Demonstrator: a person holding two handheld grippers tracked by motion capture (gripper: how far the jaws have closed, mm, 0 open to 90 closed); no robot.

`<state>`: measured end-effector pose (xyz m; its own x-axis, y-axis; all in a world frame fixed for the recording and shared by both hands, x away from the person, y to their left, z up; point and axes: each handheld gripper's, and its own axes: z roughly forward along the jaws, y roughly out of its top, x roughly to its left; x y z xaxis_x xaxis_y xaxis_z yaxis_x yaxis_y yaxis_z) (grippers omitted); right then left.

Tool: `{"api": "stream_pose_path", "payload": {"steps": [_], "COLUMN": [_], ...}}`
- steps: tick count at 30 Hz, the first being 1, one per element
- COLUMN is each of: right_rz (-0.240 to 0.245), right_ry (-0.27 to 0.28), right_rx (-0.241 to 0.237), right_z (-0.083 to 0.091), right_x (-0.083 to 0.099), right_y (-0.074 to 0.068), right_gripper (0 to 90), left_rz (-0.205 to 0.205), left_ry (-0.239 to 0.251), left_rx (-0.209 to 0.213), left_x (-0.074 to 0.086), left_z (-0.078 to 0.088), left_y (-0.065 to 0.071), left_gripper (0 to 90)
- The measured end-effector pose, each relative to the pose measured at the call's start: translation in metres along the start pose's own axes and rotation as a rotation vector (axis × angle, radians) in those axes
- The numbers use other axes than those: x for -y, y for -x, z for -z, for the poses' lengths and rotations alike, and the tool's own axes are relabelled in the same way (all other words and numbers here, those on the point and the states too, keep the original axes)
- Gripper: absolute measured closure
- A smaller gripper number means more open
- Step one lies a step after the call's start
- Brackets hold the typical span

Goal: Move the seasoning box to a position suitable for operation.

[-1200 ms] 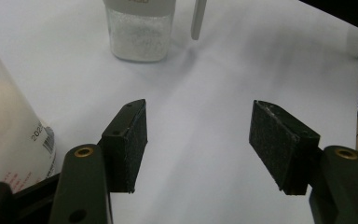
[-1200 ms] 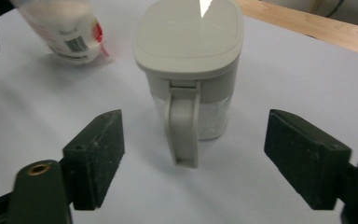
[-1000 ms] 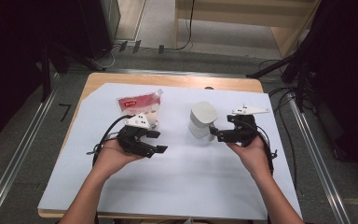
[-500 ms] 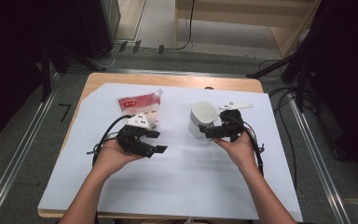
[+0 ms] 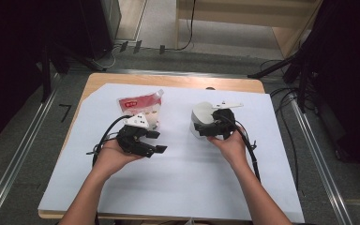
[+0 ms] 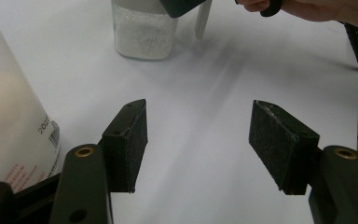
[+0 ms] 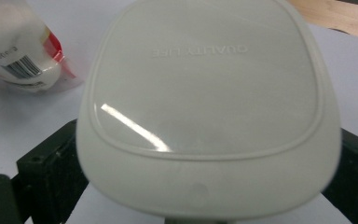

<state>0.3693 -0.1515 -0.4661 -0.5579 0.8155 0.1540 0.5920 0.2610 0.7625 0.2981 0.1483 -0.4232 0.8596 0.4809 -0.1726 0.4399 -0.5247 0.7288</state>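
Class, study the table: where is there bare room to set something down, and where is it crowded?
Bare white sheet lies between the forearms toward the near edge, and along the far right corner. It is crowded mid-table, around the red-topped pouch, the white-lidded jar and both tongs.

Bare sheet ahead; pouch and, seemingly, jar flanking.

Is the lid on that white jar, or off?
On. The lid sits flat across the jar, seen between the right gripper jaws.
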Motion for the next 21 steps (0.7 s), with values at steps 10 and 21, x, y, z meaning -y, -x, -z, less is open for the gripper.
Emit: {"api": "stream_pose_path", "payload": {"steps": [10,21], "right_rz": [0.017,0.059], "right_ry": [0.029,0.046], "right_rx": [0.029,0.057], "right_z": [-0.007,-0.007], "right_x": [-0.003,-0.003], "right_y": [-0.003,-0.005], "right_gripper": [11.2,15.5], "left_rz": [0.013,0.015], "left_ry": [0.008,-0.002], "left_rx": [0.006,0.007], "left_x": [0.002,0.003], "left_z": [-0.001,-0.001], "left_y": [-0.001,-0.003], "left_gripper": [37.9,37.7]}}
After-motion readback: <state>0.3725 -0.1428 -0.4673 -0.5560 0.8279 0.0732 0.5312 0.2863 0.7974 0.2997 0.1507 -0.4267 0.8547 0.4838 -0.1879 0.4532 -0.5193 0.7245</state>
